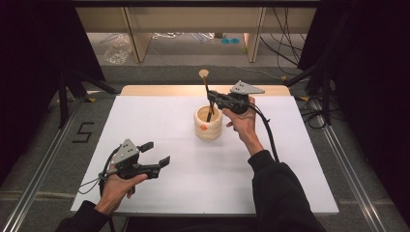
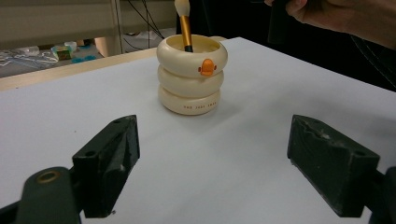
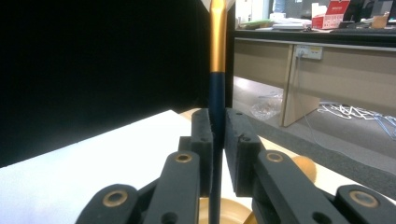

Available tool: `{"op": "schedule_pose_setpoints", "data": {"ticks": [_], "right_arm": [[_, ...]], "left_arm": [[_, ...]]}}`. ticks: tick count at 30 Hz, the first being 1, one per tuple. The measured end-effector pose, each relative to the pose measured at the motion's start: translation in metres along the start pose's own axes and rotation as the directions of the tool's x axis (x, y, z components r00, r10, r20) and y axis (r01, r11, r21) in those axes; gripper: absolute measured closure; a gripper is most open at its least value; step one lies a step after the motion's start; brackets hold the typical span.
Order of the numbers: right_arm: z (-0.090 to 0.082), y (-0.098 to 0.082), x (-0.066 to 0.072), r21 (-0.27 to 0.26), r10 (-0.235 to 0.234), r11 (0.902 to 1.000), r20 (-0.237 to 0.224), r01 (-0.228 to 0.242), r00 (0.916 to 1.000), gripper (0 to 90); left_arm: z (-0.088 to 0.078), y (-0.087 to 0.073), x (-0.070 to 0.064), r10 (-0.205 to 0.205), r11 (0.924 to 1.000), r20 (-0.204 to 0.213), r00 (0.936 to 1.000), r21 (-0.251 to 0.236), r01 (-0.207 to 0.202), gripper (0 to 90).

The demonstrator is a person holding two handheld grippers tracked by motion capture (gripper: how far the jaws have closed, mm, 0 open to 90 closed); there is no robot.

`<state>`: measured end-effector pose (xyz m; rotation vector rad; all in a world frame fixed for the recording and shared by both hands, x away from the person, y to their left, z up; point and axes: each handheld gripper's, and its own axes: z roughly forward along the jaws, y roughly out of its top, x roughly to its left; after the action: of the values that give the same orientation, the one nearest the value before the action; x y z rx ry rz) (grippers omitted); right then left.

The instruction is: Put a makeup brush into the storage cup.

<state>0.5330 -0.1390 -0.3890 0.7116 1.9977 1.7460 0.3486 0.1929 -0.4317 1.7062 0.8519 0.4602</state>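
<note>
I record a cream ringed holder (image 2: 192, 74) with an orange beak mark, a brush (image 3: 216, 79) with dark navy handle, gold ferrule and pale bristles, black grippers, and a white worktop (image 1: 159, 125).

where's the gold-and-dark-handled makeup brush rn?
High view: the gold-and-dark-handled makeup brush stands bristles-up in the cream ringed holder at table centre, clamped by the right gripper.

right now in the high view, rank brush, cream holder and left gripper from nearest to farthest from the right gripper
1. brush, clamped upright between the jaws of the right gripper.
2. cream holder, just below it, mid-table.
3. left gripper, open, at the table's near left.
</note>
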Motion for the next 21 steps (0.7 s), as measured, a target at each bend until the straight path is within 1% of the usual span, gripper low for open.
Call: {"op": "schedule_pose_setpoints", "data": {"ticks": [2, 3, 4, 5, 6, 7, 8, 9, 10, 11, 12, 14, 16, 18, 19, 20, 21], "right_arm": [[0.0009, -0.0011, 0.0004, 0.004, -0.001, 1.0, -0.003, 0.001, 1.0, 83.5], [0.0007, -0.0015, 0.0012, 0.012, 0.006, 0.9999, -0.004, -0.006, 1.0, 83.5], [0.0004, -0.0018, 0.0025, 0.023, 0.016, 0.9996, -0.011, -0.016, 0.9998, 83.5], [0.0016, -0.0024, 0.0024, 0.012, 0.008, 0.9999, -0.002, -0.008, 1.0, 83.5], [0.0023, -0.0027, 0.0023, 0.007, 0.002, 1.0, -0.004, -0.002, 1.0, 83.5], [0.0024, -0.003, 0.0022, 0.012, 0.001, 0.9999, -0.009, -0.001, 1.0, 83.5], [0.0037, -0.0036, 0.0018, 0.004, -0.005, 1.0, -0.008, 0.005, 1.0, 83.5], [0.0041, -0.0043, 0.0024, 0.012, -0.002, 0.9999, -0.007, 0.002, 1.0, 83.5], [0.0043, -0.0049, 0.0029, 0.017, 0.004, 0.9998, -0.01, -0.004, 0.9999, 83.5], [0.0049, -0.0056, 0.0028, 0.017, -0.002, 0.9999, -0.009, 0.002, 1.0, 83.5], [0.0045, -0.0061, 0.0043, 0.029, 0.014, 0.9995, -0.015, -0.013, 0.9998, 83.5], [0.0059, -0.007, 0.0038, 0.019, -0.004, 0.9998, -0.012, 0.004, 0.9999, 83.5], [0.0067, -0.0077, 0.0041, 0.019, -0.007, 0.9998, -0.014, 0.007, 0.9999, 83.5], [0.0066, -0.0085, 0.0048, 0.03, -0.001, 0.9996, -0.015, 0.002, 0.9999, 83.5], [0.0075, -0.0091, 0.0045, 0.019, -0.007, 0.9998, -0.012, 0.008, 0.9999, 83.5], [0.0071, -0.0092, 0.0045, 0.028, -0.01, 0.9995, -0.011, 0.011, 0.9999, 83.5], [0.0075, -0.01, 0.0049, 0.023, -0.009, 0.9997, -0.012, 0.009, 0.9999, 83.5]], "left_arm": [[-0.0001, -0.0001, -0.0004, -0.003, 1.0, -0.002, 1.0, -0.003, 0.003, 16.9], [-0.0004, 0.0004, 0.0006, 0.02, 0.9998, -0.001, 0.9998, -0.003, -0.02, 16.9], [-0.0003, 0.0003, 0.0, 0.015, 0.9999, -0.004, 0.9999, -0.006, -0.015, 16.9], [-0.0004, 0.0004, -0.0003, 0.014, 0.9999, -0.006, 0.9999, -0.009, -0.014, 16.9], [-0.0008, 0.0007, -0.0002, 0.021, 0.9997, -0.007, 0.9998, -0.011, -0.021, 16.9], [-0.0009, 0.0008, -0.0004, 0.02, 0.9997, -0.007, 0.9998, -0.013, -0.021, 16.9], [-0.0005, 0.0006, -0.0005, 0.013, 0.9997, -0.004, 0.9999, -0.022, -0.013, 16.9], [-0.0014, 0.0009, -0.0007, 0.016, 0.9997, -0.012, 0.9998, -0.016, -0.017, 16.9], [-0.0015, 0.0011, -0.0003, 0.023, 0.9996, -0.01, 0.9997, -0.018, -0.023, 16.9], [-0.0016, 0.0013, -0.0002, 0.025, 0.9995, -0.011, 0.9996, -0.02, -0.025, 16.9], [-0.0017, 0.0013, -0.0004, 0.023, 0.9994, -0.01, 0.9997, -0.025, -0.024, 16.9], [-0.0022, 0.0016, -0.0006, 0.024, 0.9993, -0.012, 0.9997, -0.029, -0.024, 16.9], [-0.0027, 0.0018, -0.0012, 0.018, 0.9993, -0.013, 0.9998, -0.033, -0.018, 16.9], [-0.0027, 0.0018, -0.0017, 0.014, 0.9991, -0.012, 0.9998, -0.04, -0.015, 16.9], [-0.003, 0.0021, -0.0014, 0.026, 0.9988, -0.013, 0.9996, -0.041, -0.027, 16.9], [-0.0031, 0.0022, -0.0017, 0.026, 0.9987, -0.012, 0.9996, -0.044, -0.026, 16.9], [-0.0032, 0.0022, -0.0018, 0.028, 0.9986, -0.01, 0.9996, -0.045, -0.028, 16.9]]}}
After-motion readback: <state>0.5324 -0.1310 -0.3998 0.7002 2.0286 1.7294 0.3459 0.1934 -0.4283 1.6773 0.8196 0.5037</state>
